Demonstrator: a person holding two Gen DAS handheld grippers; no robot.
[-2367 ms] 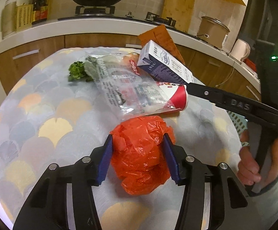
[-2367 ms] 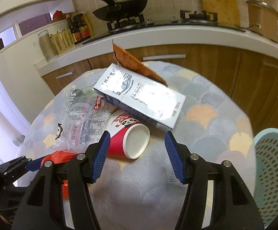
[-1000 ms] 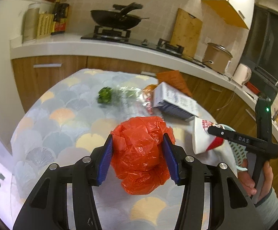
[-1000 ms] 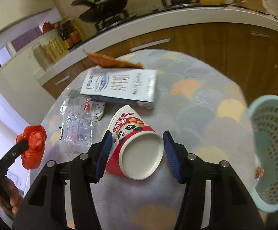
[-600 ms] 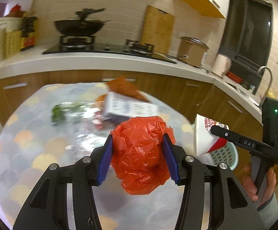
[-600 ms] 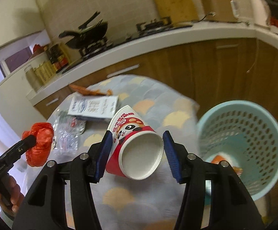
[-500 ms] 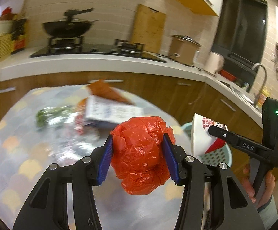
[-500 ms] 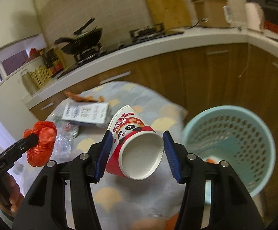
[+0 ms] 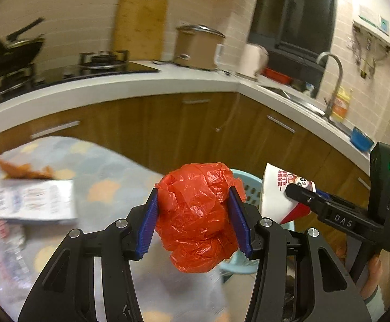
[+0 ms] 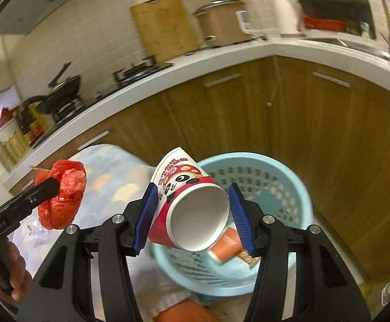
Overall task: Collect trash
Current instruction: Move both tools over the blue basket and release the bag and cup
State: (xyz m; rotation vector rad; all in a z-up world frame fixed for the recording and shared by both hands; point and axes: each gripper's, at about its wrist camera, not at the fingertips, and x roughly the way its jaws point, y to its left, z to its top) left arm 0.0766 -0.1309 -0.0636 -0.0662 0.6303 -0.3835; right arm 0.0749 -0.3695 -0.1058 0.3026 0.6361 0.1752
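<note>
The left gripper [image 9: 195,220] pinches a crumpled red bag [image 9: 199,217] between its blue pads [image 9: 148,222]; the bag bulges above and below the pads and hangs in the air, off the table. In the right wrist view the same bag [image 10: 62,193] shows at the left, in front of the table edge, w/ the person's hand [image 10: 8,273] on the handle below it.

The right gripper [image 10: 192,217] holds a paper cup [image 10: 186,204], red and white w/ a panda print. The cup lies on its side between the pads, open mouth toward the camera, bottom pointing away and up. It is above the near rim of a light blue basket [image 10: 275,177]. Inside the basket lie an orange cup [image 10: 225,244] and some brown scrap beside it. In the left wrist view the paper cup [image 9: 280,193] is at the right, and the basket [image 9: 251,190] is mostly hidden behind the bag.

On the table [image 9: 109,171], w/ a scale-pattern cloth, a white carton [image 9: 33,201] lies flat at the left, an orange wrapper [image 9: 25,170] just behind it, and clear plastic [image 9: 4,249] in front of it; all is blurred. Behind are wood cabinets, a white counter and a wok [image 9: 12,51] on the stove.
</note>
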